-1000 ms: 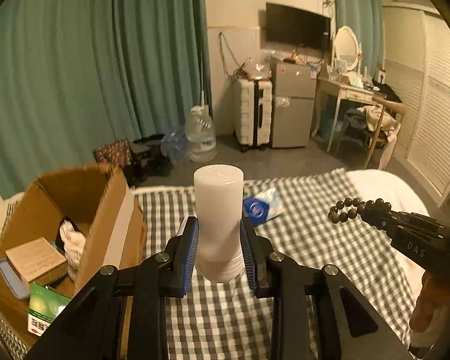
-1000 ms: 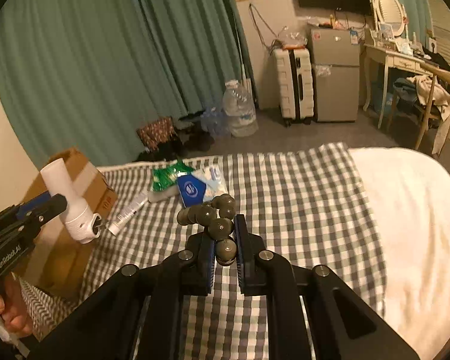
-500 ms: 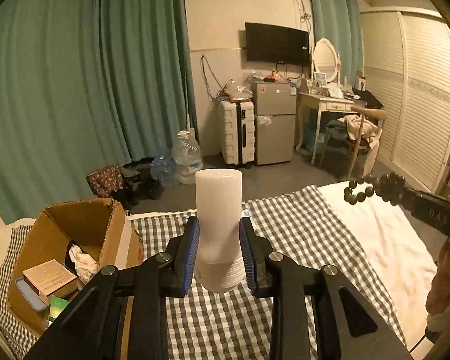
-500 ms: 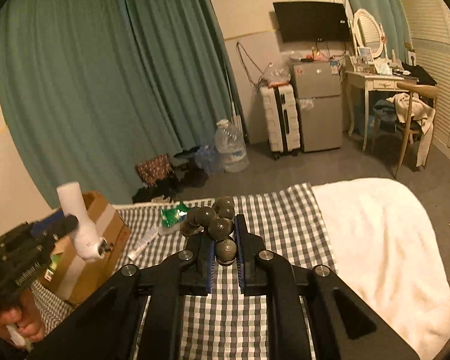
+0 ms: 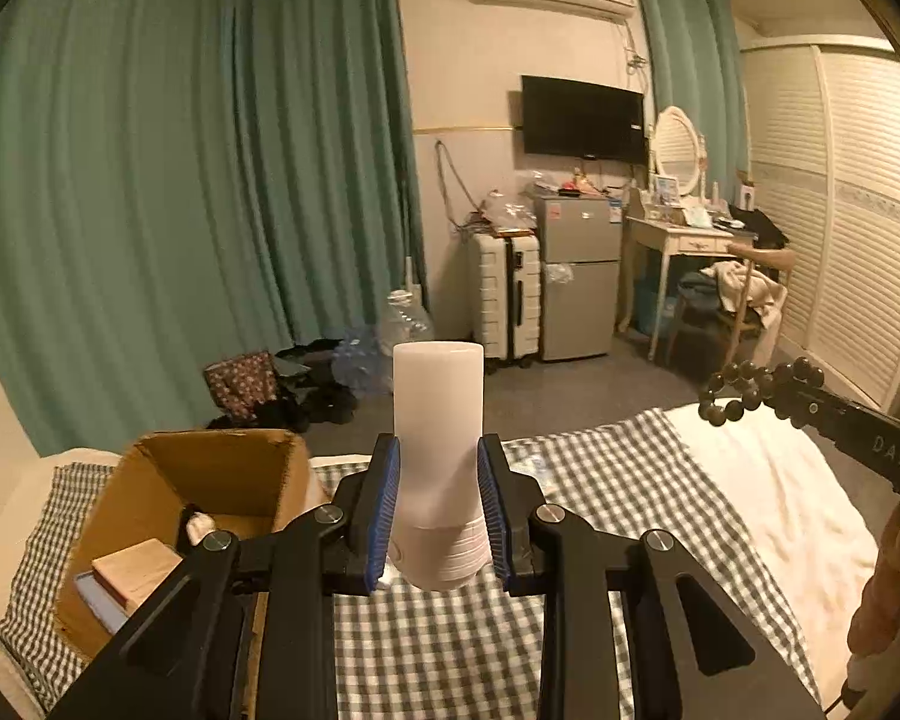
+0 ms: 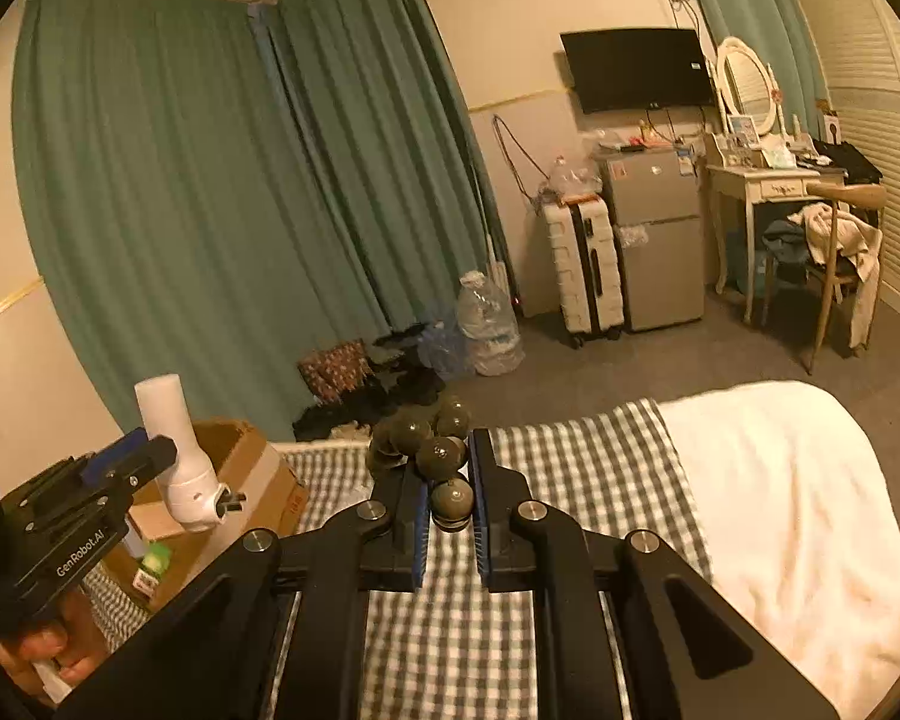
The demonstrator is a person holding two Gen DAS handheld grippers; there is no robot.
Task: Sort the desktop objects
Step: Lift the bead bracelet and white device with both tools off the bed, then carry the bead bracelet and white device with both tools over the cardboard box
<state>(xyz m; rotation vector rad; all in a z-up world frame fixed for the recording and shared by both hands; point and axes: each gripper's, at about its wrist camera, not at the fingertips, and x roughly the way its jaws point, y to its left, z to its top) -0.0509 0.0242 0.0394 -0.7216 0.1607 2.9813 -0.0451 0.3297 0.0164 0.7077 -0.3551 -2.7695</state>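
Cardboard box [image 5: 210,498] sits at about nine o'clock of your left gripper [image 5: 438,510], whose jaws have just been tightening on the upright white bottle [image 5: 438,420]. Your right gripper [image 6: 450,498], farther off, pinches the bead bracelet [image 6: 432,450].

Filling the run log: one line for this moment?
left claw: grips white bottle | right claw: grips bead bracelet | both above checked cloth

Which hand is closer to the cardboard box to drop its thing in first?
Left. The left gripper, clamped on the white bottle, is right beside the open cardboard box. The right gripper, pinching the dark bead bracelet, is farther over, near the white blanket.
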